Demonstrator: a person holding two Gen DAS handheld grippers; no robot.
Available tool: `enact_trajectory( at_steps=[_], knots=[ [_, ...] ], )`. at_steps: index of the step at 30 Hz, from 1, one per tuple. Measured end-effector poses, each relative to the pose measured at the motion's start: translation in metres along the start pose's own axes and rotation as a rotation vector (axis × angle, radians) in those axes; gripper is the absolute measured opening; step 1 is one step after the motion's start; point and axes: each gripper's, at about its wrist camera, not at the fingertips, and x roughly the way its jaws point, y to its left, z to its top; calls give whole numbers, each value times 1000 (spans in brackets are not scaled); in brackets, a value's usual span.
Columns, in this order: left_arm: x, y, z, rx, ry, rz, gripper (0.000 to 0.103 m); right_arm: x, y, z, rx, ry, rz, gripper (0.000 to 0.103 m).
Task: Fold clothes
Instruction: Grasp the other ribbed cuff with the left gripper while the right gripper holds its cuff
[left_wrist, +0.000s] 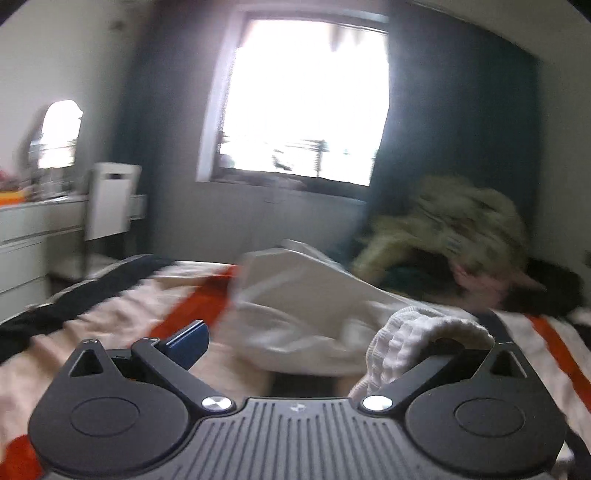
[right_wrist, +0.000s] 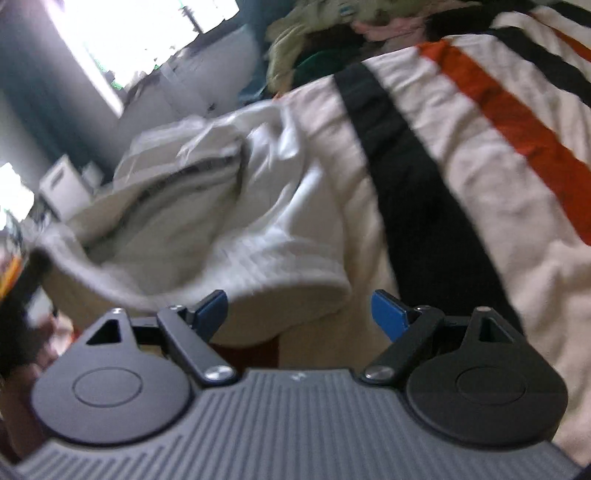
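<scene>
A crumpled white garment of soft knit fabric (left_wrist: 295, 314) lay bunched on the striped cream, orange and black bedspread (left_wrist: 122, 314), not yet folded flat. Its ribbed, waffle-textured cuff (left_wrist: 413, 339) curled up at the near edge, draped over one side. From the right wrist view the same white garment (right_wrist: 229, 206) sprawled in loose folds, a dark zip line (right_wrist: 177, 184) running along its upper half.

Striped bedspread (right_wrist: 461, 155) under a rumpled white garment (right_wrist: 229, 206) and heaped clothes (left_wrist: 454, 225)
</scene>
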Motion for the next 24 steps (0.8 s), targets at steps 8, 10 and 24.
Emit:
enact_trajectory(
  at_steps=[8,10,24],
  knots=[
    [4,42,11,-104,40,61,103,51,24,-4,-31,14,-25,85],
    [3,45,12,-109,39,68,103,55,21,-1,16,-47,-50,72],
    [-10,74,-8,-106,377,49,98,-55,21,-8,-41,-240,-36,13]
  ],
)
